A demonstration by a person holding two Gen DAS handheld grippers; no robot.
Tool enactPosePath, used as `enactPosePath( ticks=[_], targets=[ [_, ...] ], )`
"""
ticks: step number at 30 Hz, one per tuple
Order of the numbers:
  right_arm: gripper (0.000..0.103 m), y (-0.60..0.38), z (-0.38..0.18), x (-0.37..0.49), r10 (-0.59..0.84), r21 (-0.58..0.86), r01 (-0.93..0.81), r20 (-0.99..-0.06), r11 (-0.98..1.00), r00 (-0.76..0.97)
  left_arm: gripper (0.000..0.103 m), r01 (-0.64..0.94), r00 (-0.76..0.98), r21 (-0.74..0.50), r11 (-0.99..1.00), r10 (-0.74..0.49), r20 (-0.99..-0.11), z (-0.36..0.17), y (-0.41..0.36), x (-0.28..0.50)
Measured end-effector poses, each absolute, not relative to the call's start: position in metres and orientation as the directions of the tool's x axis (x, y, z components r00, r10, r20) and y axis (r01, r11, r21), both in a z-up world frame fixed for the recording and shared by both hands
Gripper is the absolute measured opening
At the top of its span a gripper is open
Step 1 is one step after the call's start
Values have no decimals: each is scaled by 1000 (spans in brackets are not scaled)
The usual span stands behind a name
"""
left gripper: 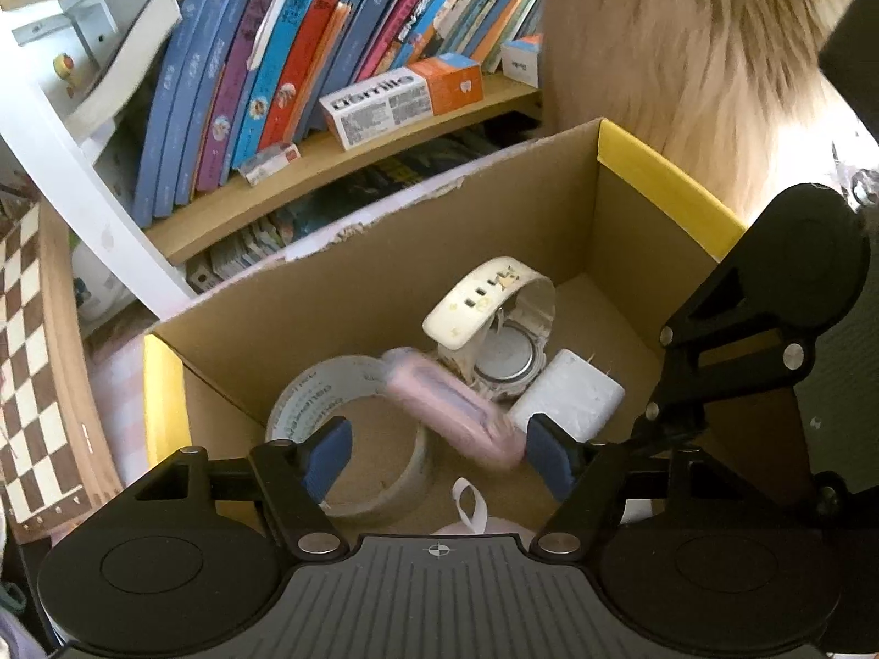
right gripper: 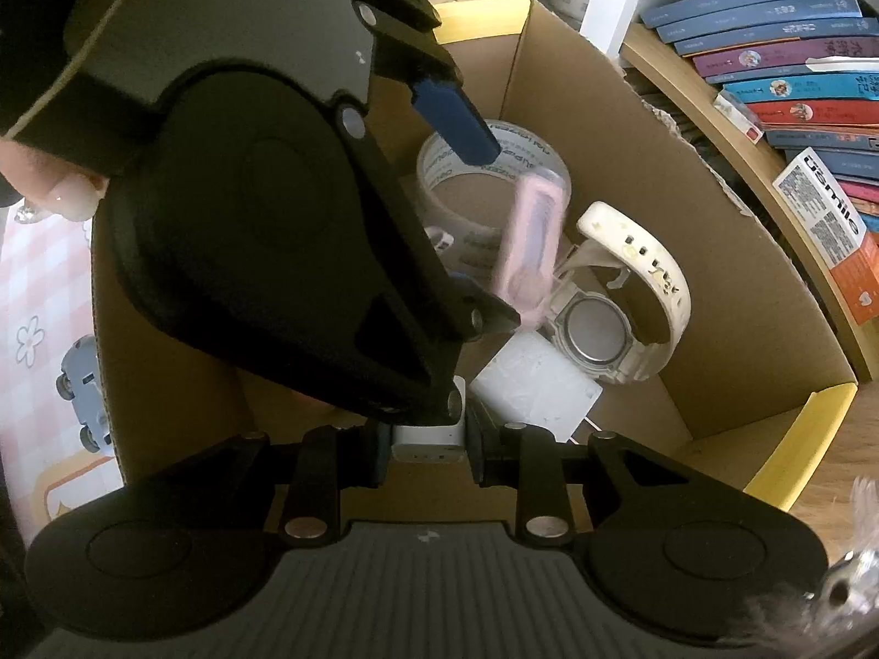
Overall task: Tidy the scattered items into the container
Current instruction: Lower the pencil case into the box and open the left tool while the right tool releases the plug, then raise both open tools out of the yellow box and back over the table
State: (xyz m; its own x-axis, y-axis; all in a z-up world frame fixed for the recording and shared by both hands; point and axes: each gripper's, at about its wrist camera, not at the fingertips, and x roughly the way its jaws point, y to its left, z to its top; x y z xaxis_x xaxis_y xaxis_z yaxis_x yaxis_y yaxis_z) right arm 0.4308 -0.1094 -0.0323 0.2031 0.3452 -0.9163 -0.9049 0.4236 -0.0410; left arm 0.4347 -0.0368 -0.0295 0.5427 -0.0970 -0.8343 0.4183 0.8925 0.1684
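Observation:
A cardboard box with yellow flaps (left gripper: pixel 632 230) (right gripper: pixel 615 126) holds a roll of clear tape (left gripper: pixel 307 401) (right gripper: pixel 472 165), a white wristwatch (left gripper: pixel 494 318) (right gripper: pixel 632 285) and a white charger block (left gripper: pixel 571 401) (right gripper: pixel 533 390). A pink oblong item (left gripper: pixel 450 412) (right gripper: pixel 533 241), motion-blurred, is in the air inside the box between my open left gripper's (left gripper: pixel 437 456) blue pads. My right gripper (right gripper: pixel 428 447) is shut on a small white cube-shaped plug (right gripper: pixel 428 442) over the box's near edge. The left gripper's body (right gripper: pixel 274 219) fills the upper left of the right wrist view.
A bookshelf (left gripper: pixel 329 159) with leaning books and small boxes stands behind the box. A chessboard (left gripper: pixel 33 362) lies at the left. A toy car (right gripper: pixel 82 395) sits on a pink checked mat. Something furry (left gripper: pixel 686 55) rises behind the box.

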Motion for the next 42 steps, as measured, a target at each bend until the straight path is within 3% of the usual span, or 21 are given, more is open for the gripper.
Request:
enactPosePath(
  ticks=[6, 7, 9, 10, 12, 23, 27, 31, 42],
  targets=[
    [29, -113, -29, 427, 354, -60, -900, -906, 432, 231, 73, 400, 570, 190, 896, -81, -818, -23, -36, 426],
    [32, -113, -28, 428, 357, -62, -896, -903, 440, 238, 73, 396, 577, 196, 897, -78, -813, -21, -36, 424],
    [50, -115, -25, 428, 367, -63, -884, -895, 462, 256, 74, 390, 600, 213, 896, -71, -797, -14, -35, 418],
    [51, -116, -23, 429, 368, -66, -879, -892, 472, 264, 75, 386, 611, 220, 896, -70, -788, -11, -34, 414],
    [51, -116, -20, 431, 369, -71, -872, -887, 484, 277, 81, 373, 648, 237, 897, -69, -759, -1, -31, 405],
    [59, -131, 27, 404, 422, -136, -828, -808, 544, 410, 81, 312, 771, 242, 919, -97, -629, 50, -18, 344],
    [68, -140, 48, 382, 446, -170, -798, -753, 578, 483, 83, 297, 809, 228, 927, -118, -576, 68, -15, 319],
    [69, -150, 70, 356, 492, -169, -771, -681, 614, 541, 87, 280, 844, 214, 936, -134, -520, 83, -10, 290],
    [72, -160, 92, 280, 514, -98, -662, -550, 743, 658, 88, 248, 866, 168, 954, -141, -481, 88, 17, 219]
  ],
)
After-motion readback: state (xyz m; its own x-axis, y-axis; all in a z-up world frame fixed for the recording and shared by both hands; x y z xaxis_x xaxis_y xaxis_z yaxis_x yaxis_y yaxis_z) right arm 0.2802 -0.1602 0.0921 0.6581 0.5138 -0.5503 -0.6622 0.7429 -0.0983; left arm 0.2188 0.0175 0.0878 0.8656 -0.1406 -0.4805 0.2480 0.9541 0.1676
